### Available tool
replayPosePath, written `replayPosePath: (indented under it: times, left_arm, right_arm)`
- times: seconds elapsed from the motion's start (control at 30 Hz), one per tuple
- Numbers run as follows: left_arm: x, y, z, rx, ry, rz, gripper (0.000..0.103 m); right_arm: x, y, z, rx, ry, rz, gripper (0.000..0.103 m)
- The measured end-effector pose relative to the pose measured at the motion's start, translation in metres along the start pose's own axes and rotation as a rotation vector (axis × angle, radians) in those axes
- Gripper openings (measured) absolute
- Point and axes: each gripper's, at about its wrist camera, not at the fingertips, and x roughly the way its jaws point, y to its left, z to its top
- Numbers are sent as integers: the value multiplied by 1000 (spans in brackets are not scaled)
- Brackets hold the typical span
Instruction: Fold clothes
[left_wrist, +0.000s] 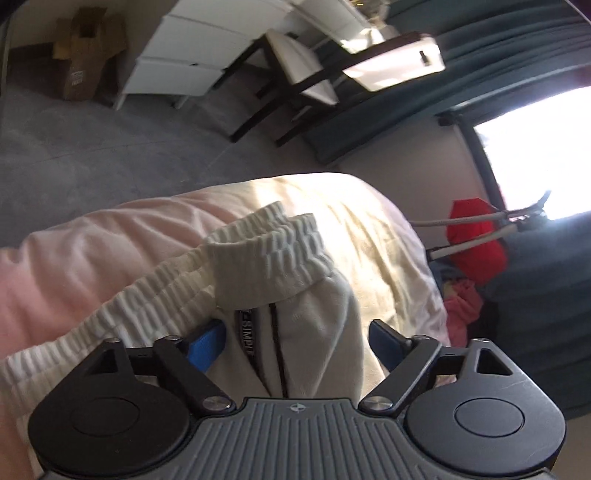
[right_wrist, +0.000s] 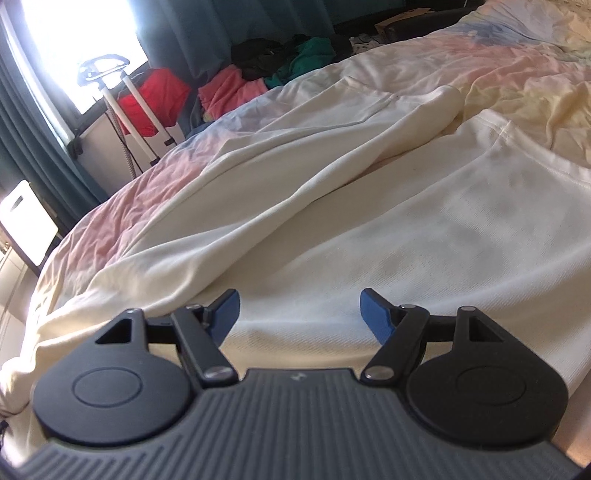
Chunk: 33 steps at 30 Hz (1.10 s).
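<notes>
A pair of cream sweatpants lies on the bed. In the left wrist view its ribbed waistband (left_wrist: 266, 251) is bunched and turned over, with a dark drawstring and a label below it. My left gripper (left_wrist: 295, 341) is open, and the cloth near the waistband sits between its blue fingertips (left_wrist: 207, 347); no pinch shows. In the right wrist view the pant legs (right_wrist: 332, 184) stretch away across the pastel sheet (right_wrist: 517, 74). My right gripper (right_wrist: 300, 314) hovers open just above the nearer leg with nothing between its fingers.
Beyond the bed edge are grey carpet (left_wrist: 92, 155), a white dresser (left_wrist: 184, 55), a dark-framed chair (left_wrist: 295, 74) and a cardboard box (left_wrist: 85, 48). A pile of coloured clothes (right_wrist: 258, 81), a red bag (right_wrist: 155, 99) and a white-poled stand (right_wrist: 110, 85) sit by the bright window.
</notes>
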Motion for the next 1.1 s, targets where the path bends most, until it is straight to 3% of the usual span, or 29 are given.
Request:
replayPosePath:
  times: [0.07,0.17,0.3,0.37,0.53,0.63,0.7,0.77,0.8,0.83,0.87,0.93,1.1]
  left_arm:
    - [-7,0,2,15,9,-10,77]
    - [-20,1,5,66,-41,-26,76]
    - [-17,8,15,123,-74,-32,87]
    - [-3,17,23,81,-43,10,81]
    - [13,-3,27,95,12,-161,80]
    - [32,-37,11,218,113,-90,88]
    - [45,-61,-1,306,183,-30,87]
    - [56,-71,-11,331,159,16,84]
    - [59,-74,-11,314,141,16,69]
    - [63,-76,-11,298,123,16,41]
    - [64,-81,-6,277,102,-2,31]
    - [72,-92,5,240,52,-26,21]
    - [113,-126,24,184,-101,30,20]
  right_arm:
    - [3,0,1,3,5,-7,74]
    - [5,1,1,-5,5,-8,74]
    - [5,3,0,-12,6,0,74]
    - [5,3,-1,-15,8,3,74]
    - [4,3,-1,-11,11,3,74]
    - [5,4,-3,-15,14,-11,74]
    - [6,5,-4,-18,15,-21,74]
    - [7,8,-5,-29,16,-26,75]
    - [8,9,-5,-35,17,-29,75]
    - [7,9,-4,-32,16,-27,74]
    - [7,8,-3,-29,16,-26,74]
    - [5,6,-1,-11,6,-20,74]
    - [10,4,5,-11,-46,-26,74]
